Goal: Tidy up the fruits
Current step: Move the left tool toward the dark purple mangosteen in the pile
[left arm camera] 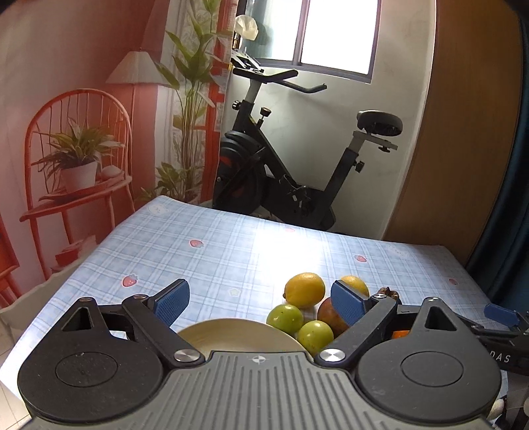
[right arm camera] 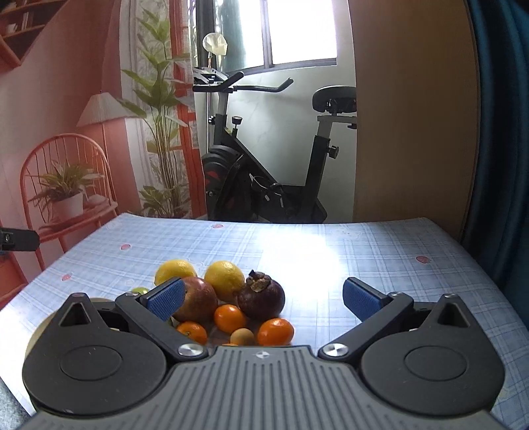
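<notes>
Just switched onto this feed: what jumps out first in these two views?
A pile of loose fruit on the checked tablecloth: lemons, a dark mangosteen, small oranges. A pale plate sits left of it. Both grippers, left and right, hang open, empty.

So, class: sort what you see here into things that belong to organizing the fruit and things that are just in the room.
Belongs to the job:
lemons
mangosteen
red apple
oranges
green fruits
plate
left gripper, open
right gripper, open

Just there:
exercise bike
checked tablecloth
window
</notes>
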Demonstrator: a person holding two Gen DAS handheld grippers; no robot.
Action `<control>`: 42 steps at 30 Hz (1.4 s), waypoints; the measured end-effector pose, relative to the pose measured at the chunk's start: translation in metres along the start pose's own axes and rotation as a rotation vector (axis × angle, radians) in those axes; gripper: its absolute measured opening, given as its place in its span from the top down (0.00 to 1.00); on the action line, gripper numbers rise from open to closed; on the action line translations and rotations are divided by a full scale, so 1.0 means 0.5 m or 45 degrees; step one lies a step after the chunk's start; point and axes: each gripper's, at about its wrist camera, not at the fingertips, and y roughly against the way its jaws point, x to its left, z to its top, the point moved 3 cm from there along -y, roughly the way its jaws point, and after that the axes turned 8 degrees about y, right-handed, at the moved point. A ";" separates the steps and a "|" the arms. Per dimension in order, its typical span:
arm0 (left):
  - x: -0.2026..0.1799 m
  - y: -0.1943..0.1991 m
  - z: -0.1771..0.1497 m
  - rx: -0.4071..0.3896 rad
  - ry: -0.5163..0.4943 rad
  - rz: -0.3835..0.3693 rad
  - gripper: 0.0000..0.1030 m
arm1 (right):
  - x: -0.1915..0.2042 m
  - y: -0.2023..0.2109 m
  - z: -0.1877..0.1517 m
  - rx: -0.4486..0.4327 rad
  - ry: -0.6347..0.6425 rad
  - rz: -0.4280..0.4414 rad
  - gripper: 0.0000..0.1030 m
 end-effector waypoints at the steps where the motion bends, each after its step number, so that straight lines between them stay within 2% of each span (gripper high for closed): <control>1: 0.001 -0.006 -0.003 0.008 -0.002 -0.005 0.09 | -0.001 -0.006 -0.010 0.015 -0.008 0.011 0.00; 5: -0.001 -0.029 -0.017 0.057 -0.020 0.029 0.09 | -0.003 -0.022 -0.037 0.040 0.038 0.001 0.00; 8: 0.001 -0.039 -0.027 0.103 -0.015 -0.014 0.09 | 0.002 -0.029 -0.049 0.053 0.076 -0.014 0.00; 12: 0.006 -0.051 -0.030 0.133 -0.025 -0.023 0.11 | 0.004 -0.039 -0.052 0.045 0.059 0.027 0.01; 14: 0.004 -0.065 -0.019 0.168 -0.033 -0.051 0.26 | 0.001 -0.049 -0.050 0.047 0.052 0.051 0.01; 15: 0.001 -0.070 -0.011 0.172 -0.035 -0.057 0.29 | -0.003 -0.056 -0.044 0.052 0.043 0.063 0.01; 21: -0.027 -0.088 0.042 0.105 -0.042 -0.096 0.30 | -0.025 -0.084 -0.007 0.028 0.046 0.087 0.02; 27: -0.085 -0.132 0.057 0.118 -0.116 -0.167 0.33 | -0.040 -0.138 0.015 0.049 0.119 0.101 0.05; 31: -0.119 -0.187 0.047 0.202 -0.136 -0.195 0.41 | -0.044 -0.180 0.010 0.100 0.144 0.135 0.07; 34: -0.139 -0.237 0.038 0.286 -0.144 -0.228 0.47 | -0.052 -0.208 0.002 0.144 0.132 0.170 0.17; 42: -0.202 -0.341 0.020 0.445 -0.146 -0.343 0.48 | -0.064 -0.257 -0.012 0.198 0.098 0.278 0.22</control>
